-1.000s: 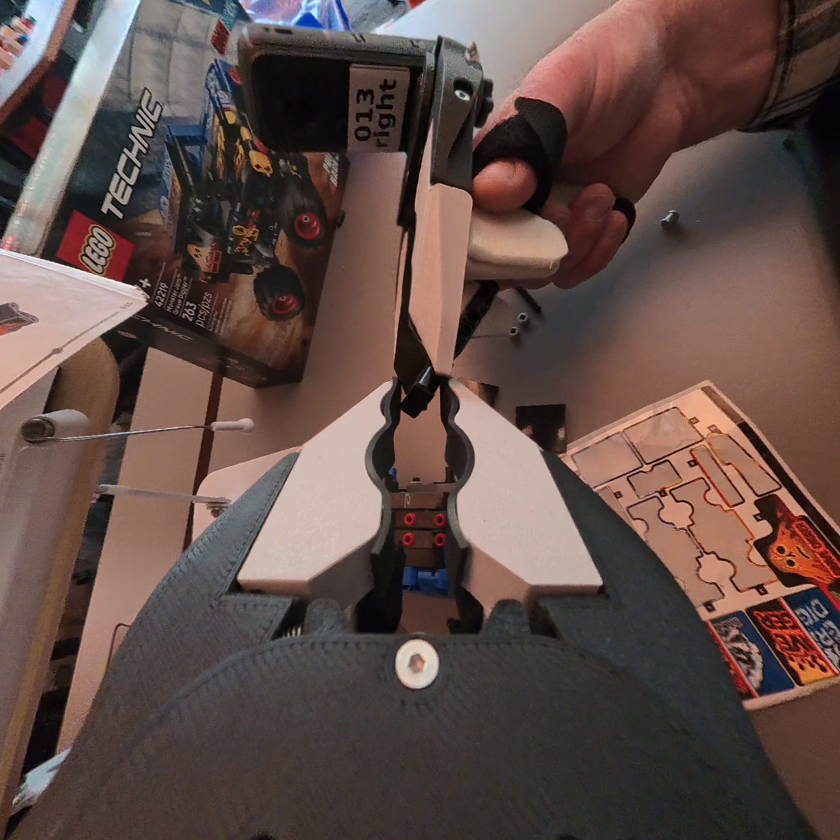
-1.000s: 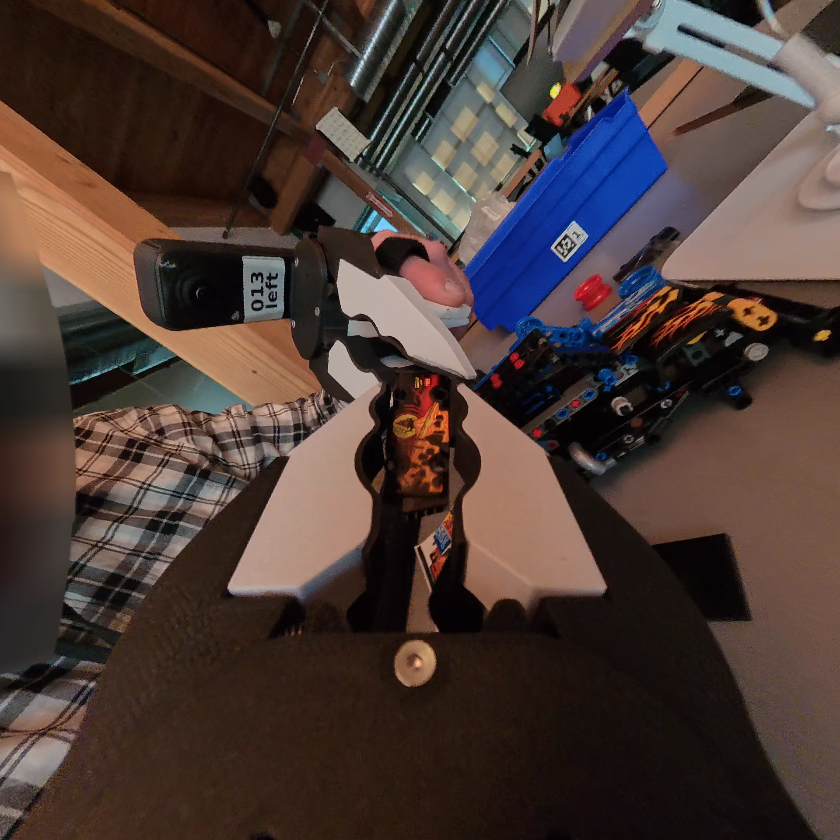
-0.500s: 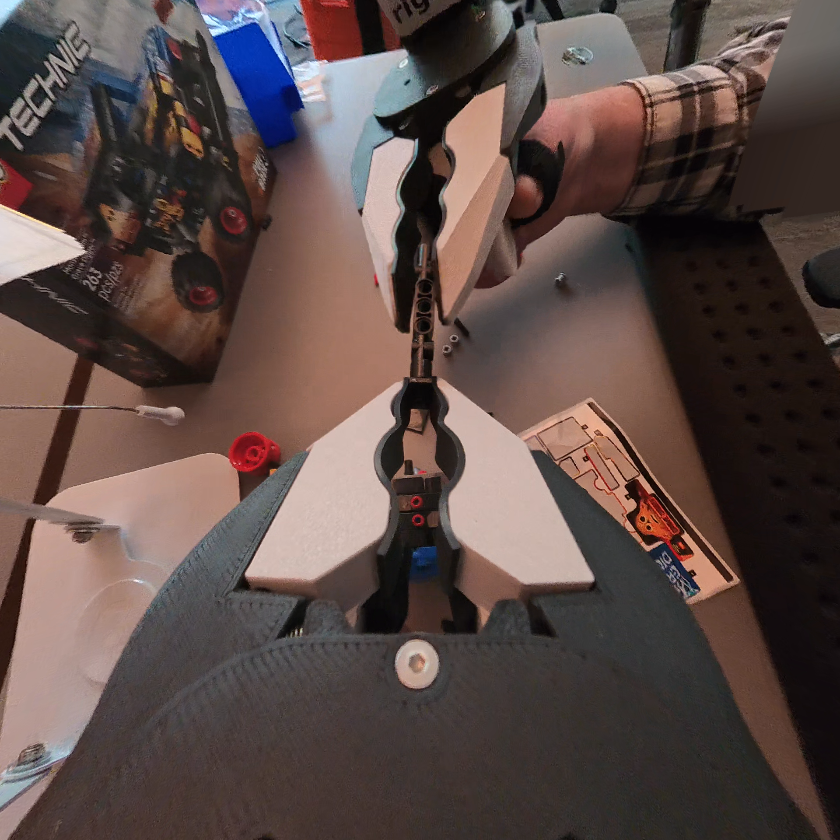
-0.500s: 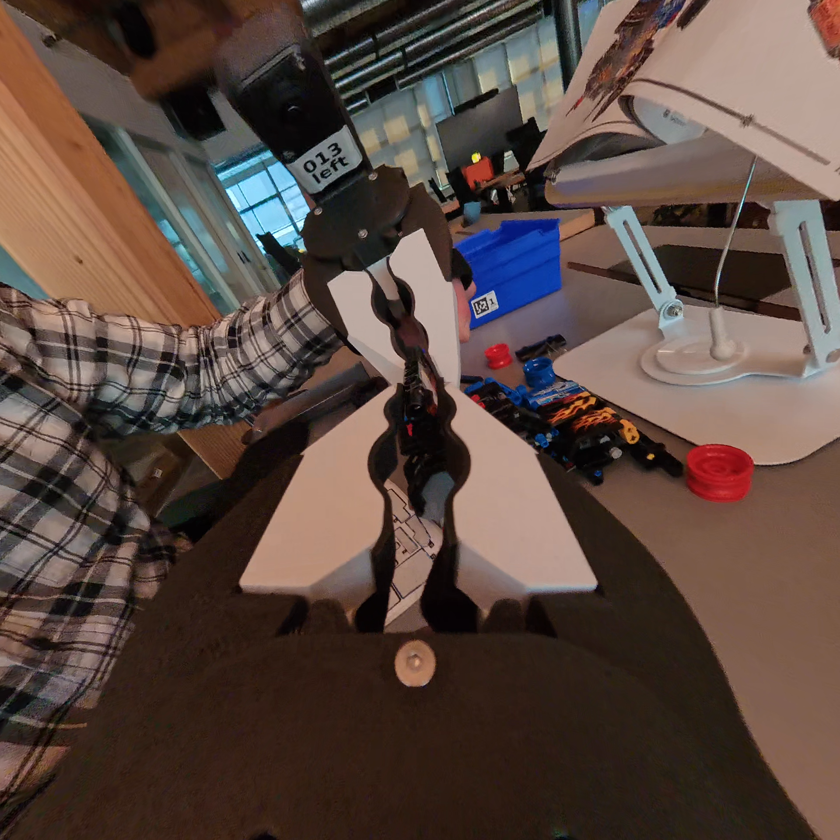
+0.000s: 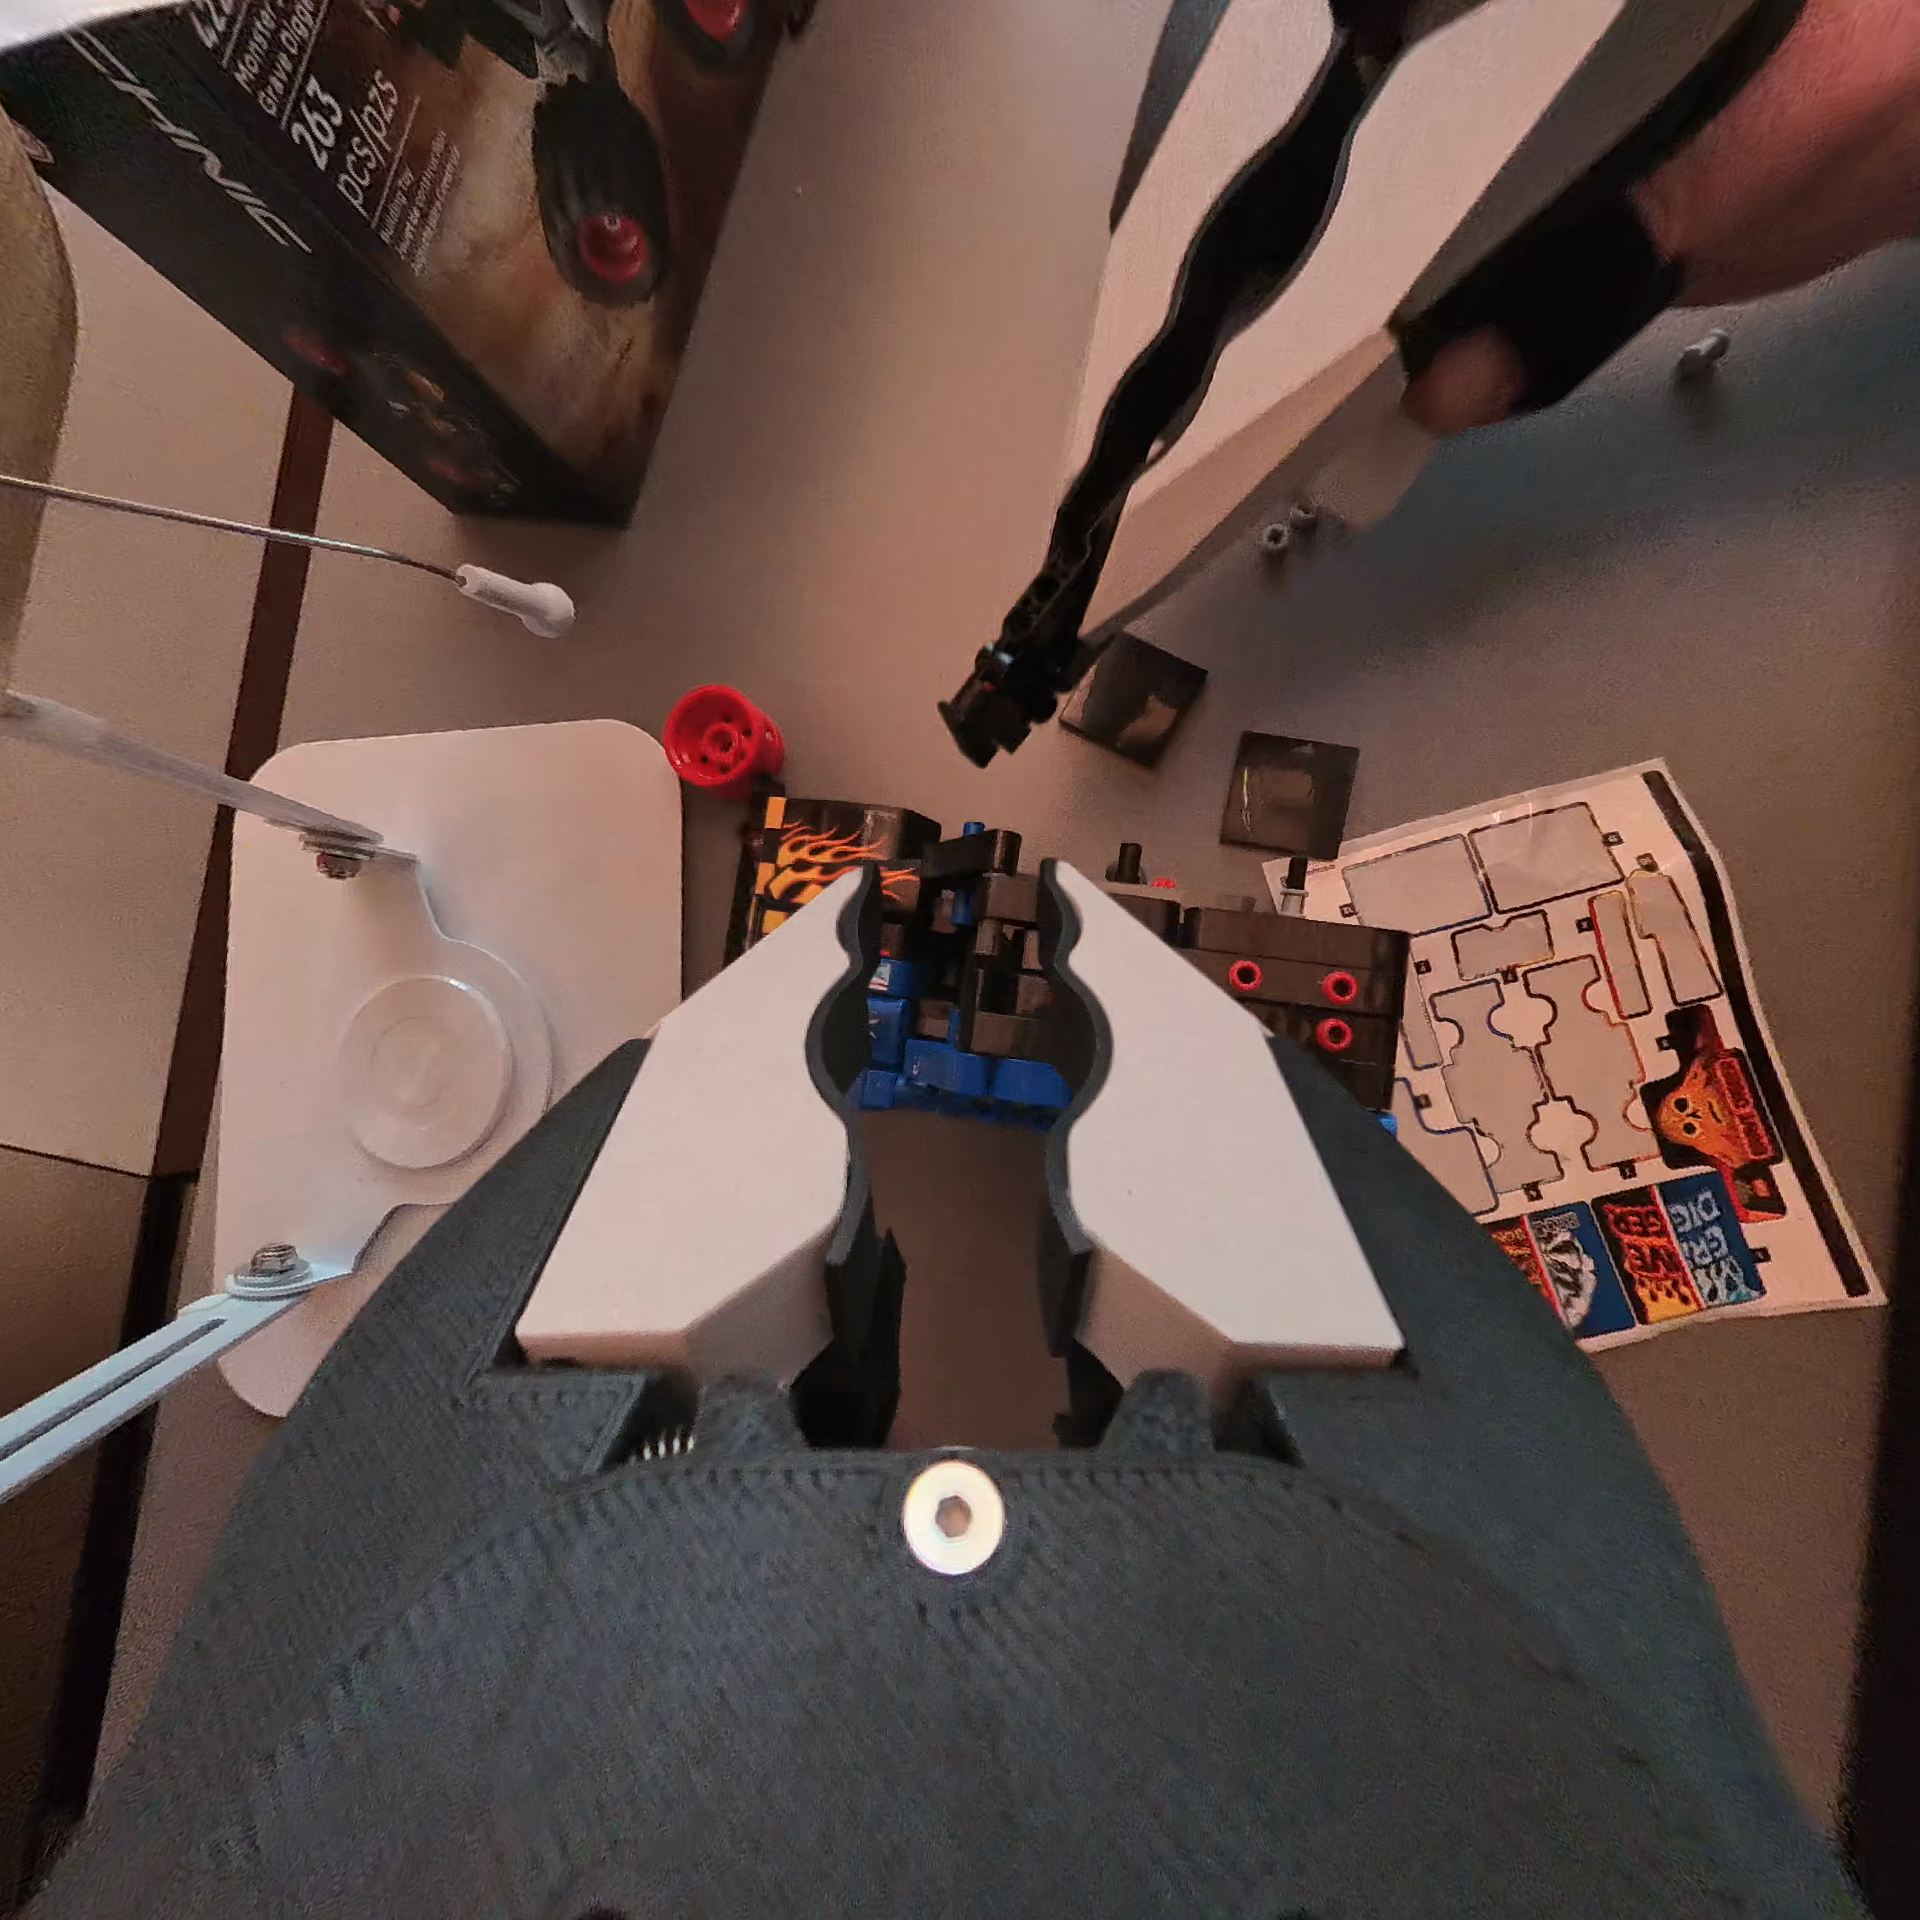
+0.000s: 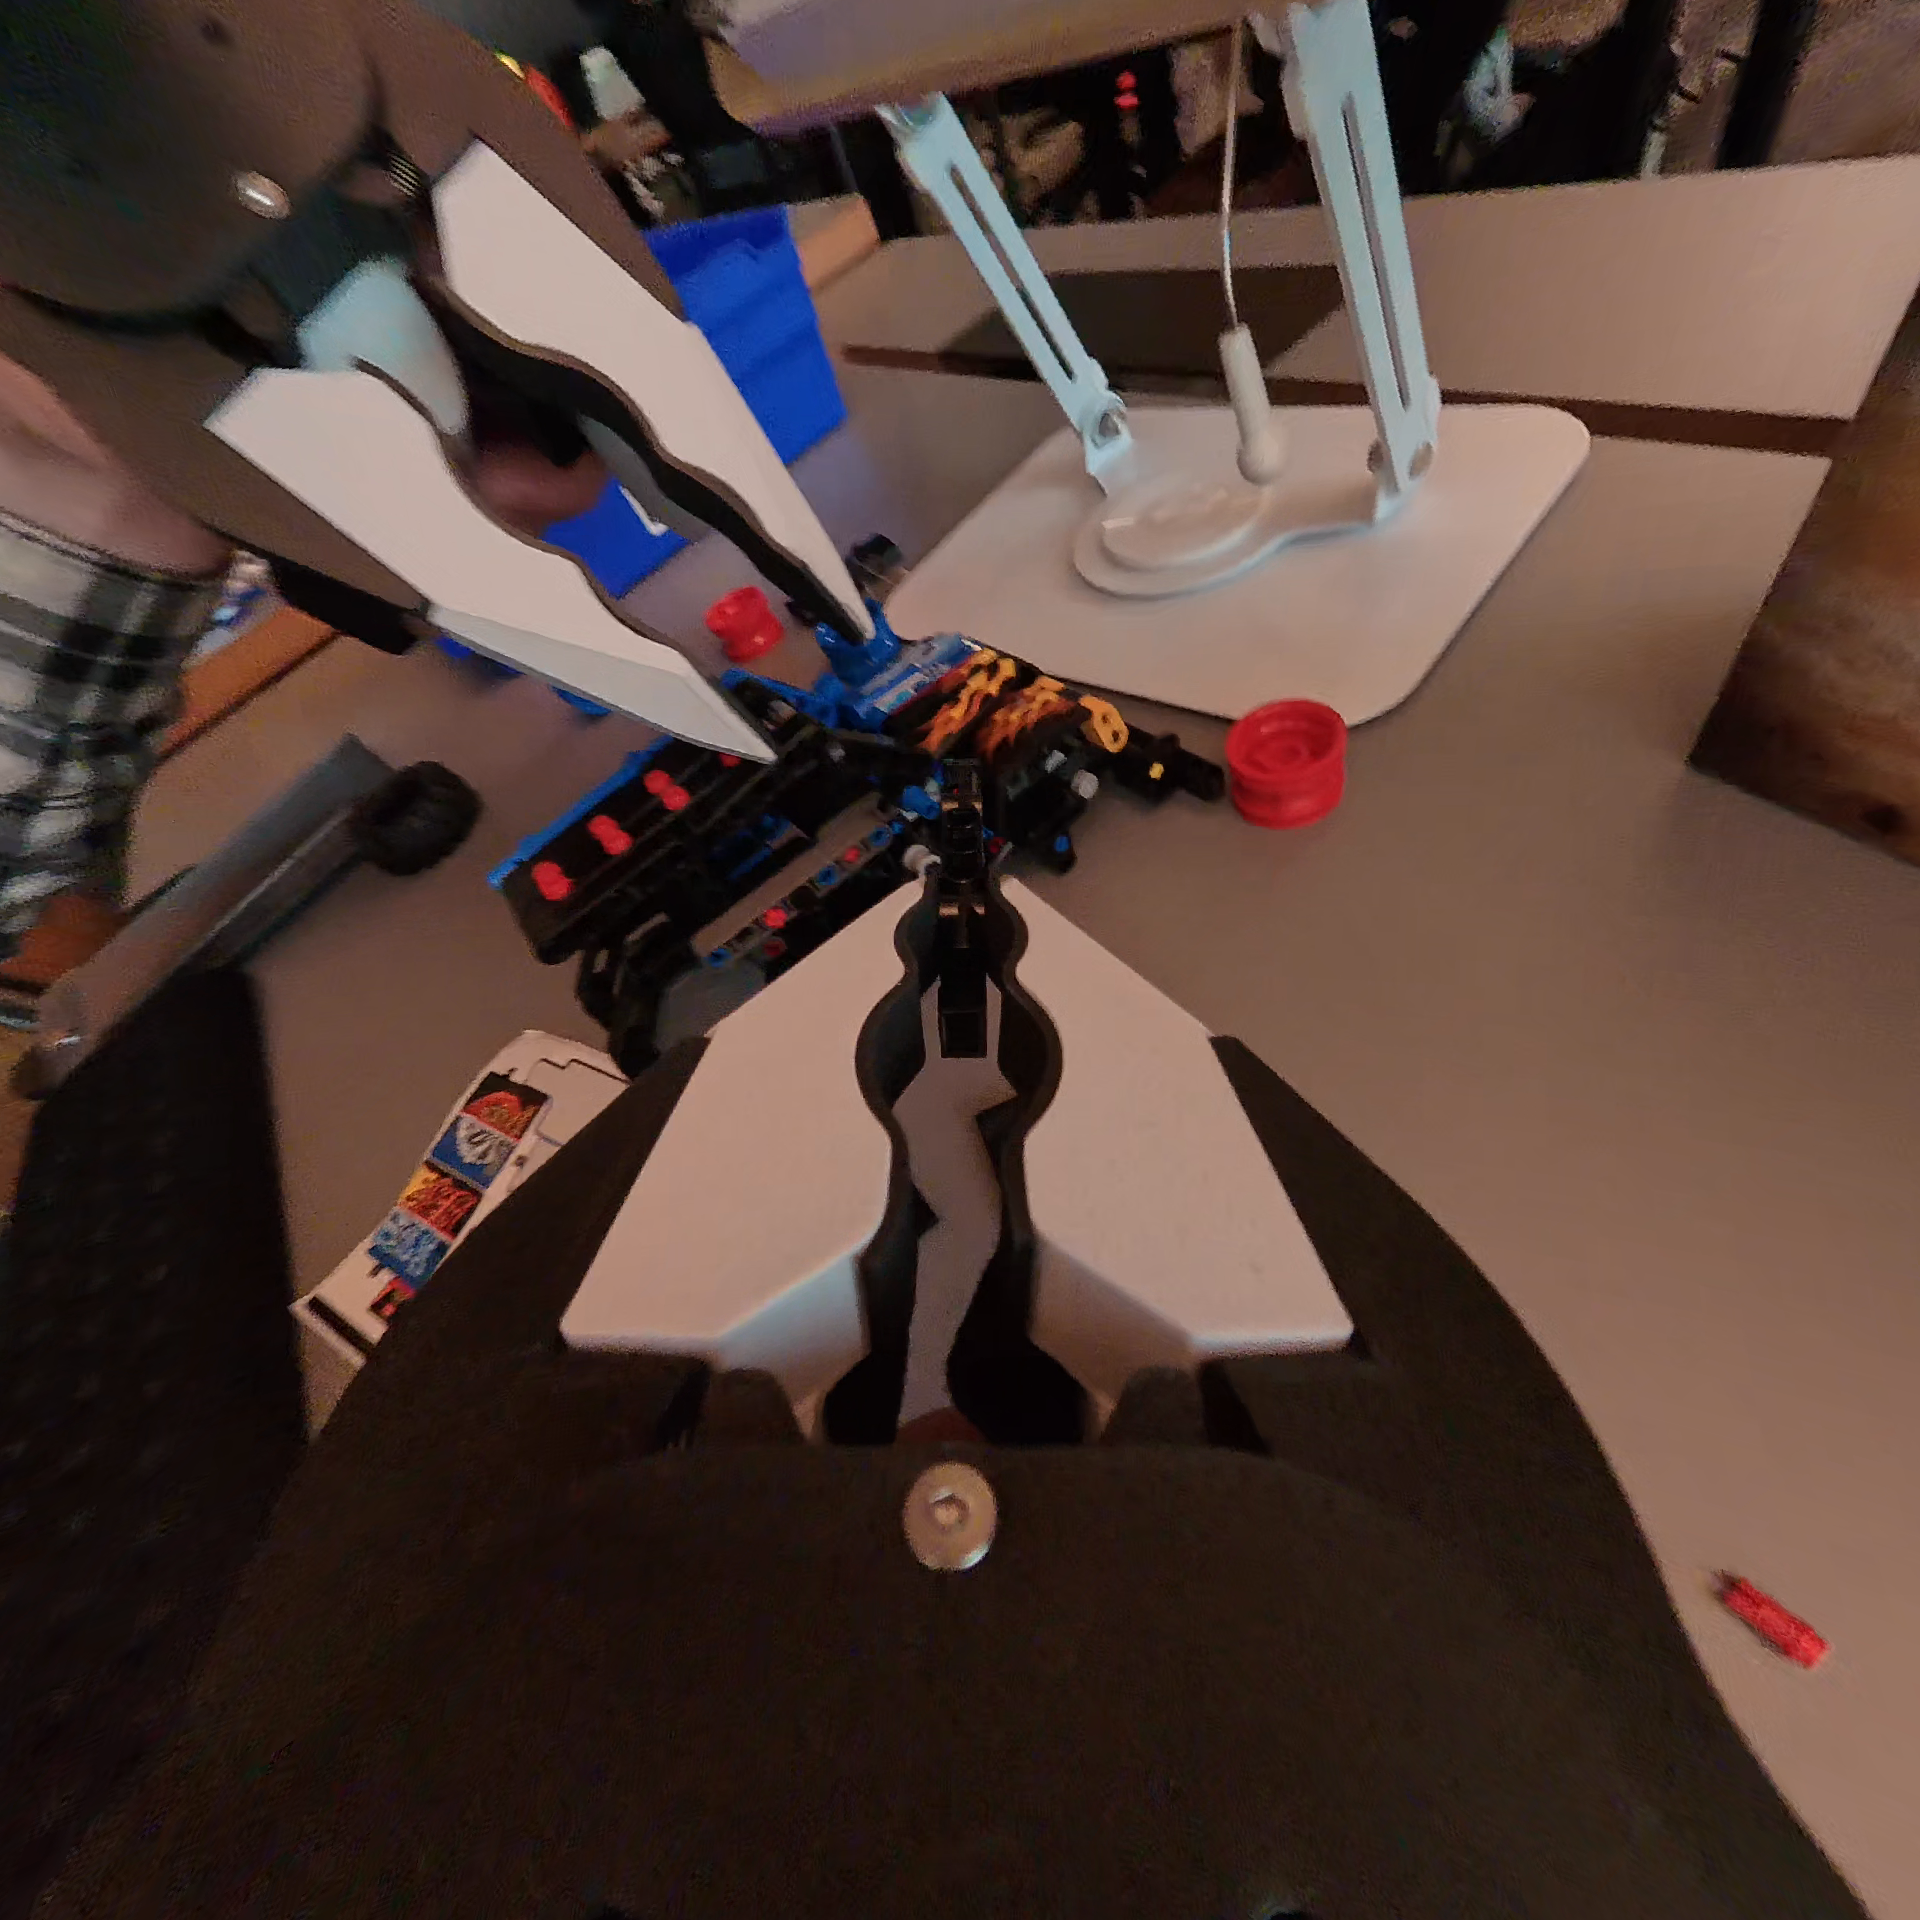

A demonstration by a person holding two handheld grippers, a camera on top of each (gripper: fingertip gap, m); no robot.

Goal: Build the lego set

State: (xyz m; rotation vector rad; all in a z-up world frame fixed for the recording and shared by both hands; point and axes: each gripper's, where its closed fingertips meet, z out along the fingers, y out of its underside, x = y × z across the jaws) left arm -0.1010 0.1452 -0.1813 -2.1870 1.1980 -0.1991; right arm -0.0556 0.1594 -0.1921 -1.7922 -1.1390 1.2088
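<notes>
Lego model (image 5: pixel 966 997) now between spread left tongs (image 5: pixel 951 883)

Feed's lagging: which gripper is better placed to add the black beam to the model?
Right gripper: shut on the black beam, aimed at the model. Left gripper is open over it, better for steadying.

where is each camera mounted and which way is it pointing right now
Left wrist view: rides the left gripper, looking steeply down at the lego model and sticker sheet; own open fingers show.
Right wrist view: rides the right gripper, looking across the table, shut on a black beam; own fingers show.
Shared: the model, the sticker sheet, each other's gripper.
</notes>
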